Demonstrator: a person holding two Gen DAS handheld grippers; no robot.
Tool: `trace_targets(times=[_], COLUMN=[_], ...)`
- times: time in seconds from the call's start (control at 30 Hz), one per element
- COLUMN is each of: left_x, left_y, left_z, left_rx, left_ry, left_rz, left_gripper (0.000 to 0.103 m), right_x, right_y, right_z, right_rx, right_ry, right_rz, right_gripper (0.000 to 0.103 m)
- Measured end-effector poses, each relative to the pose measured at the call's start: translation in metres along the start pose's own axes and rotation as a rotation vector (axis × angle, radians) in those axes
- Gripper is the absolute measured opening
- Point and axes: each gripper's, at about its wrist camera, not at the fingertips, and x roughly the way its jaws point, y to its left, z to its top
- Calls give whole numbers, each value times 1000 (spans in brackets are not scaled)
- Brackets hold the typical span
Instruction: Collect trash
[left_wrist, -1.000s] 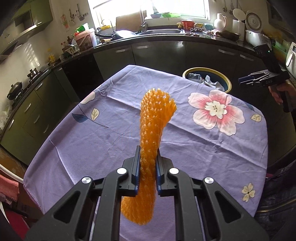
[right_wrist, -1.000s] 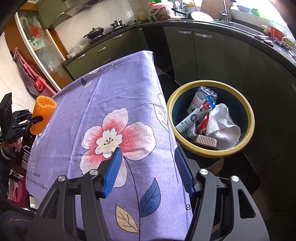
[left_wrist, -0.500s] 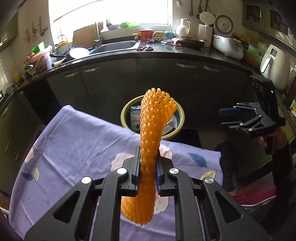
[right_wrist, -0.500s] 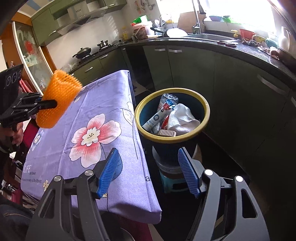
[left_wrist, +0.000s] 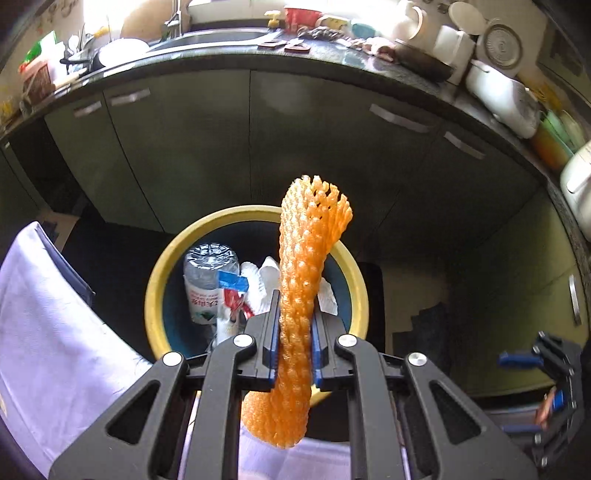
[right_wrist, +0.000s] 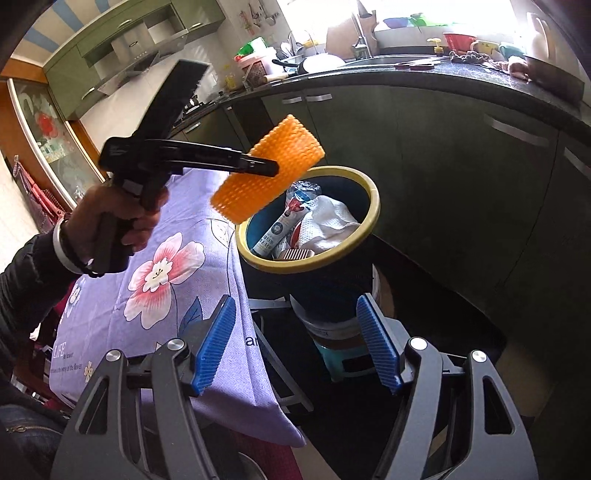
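The left gripper (left_wrist: 294, 345) pinched the net (left_wrist: 303, 295) mid-length, holding it over the bin (left_wrist: 155, 280) for dropping. The right gripper (right_wrist: 297, 345) hung empty, jaws spread.

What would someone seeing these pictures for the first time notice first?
The bright orange foam net, clamped in the left tongs and held up in the air at the near rim of the bin. Next, the yellow-rimmed bin beside the table, already holding a bottle and a white cloth. Then the purple floral tablecloth, with the right tongs open and empty.
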Motion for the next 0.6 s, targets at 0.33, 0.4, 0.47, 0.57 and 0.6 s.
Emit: trace_targets(times=[0.33, 0.4, 0.47, 0.57, 0.6], left_x=[12, -13, -44, -100, -119], left_y=[22, 29, 35, 45, 48], left_z=[-20, -33, -49, -89, -105], left_rx=[-131, -151, -163, -189, -193], left_ry=[29, -16, -79, -171, -202], left_rz=[80, 91, 87, 82, 97], left_gripper=[66, 70, 79, 91, 92], right_x=[-2, 1, 4, 10, 11], right_y=[8, 14, 23, 42, 51], right_z=[1, 1, 1, 1, 1], right_rx=[-10, -23, -43, -85, -106], right_ry=[-7, -1, 7, 21, 22], right_rz=[14, 22, 26, 48, 57], right_gripper=[73, 74, 76, 77, 77])
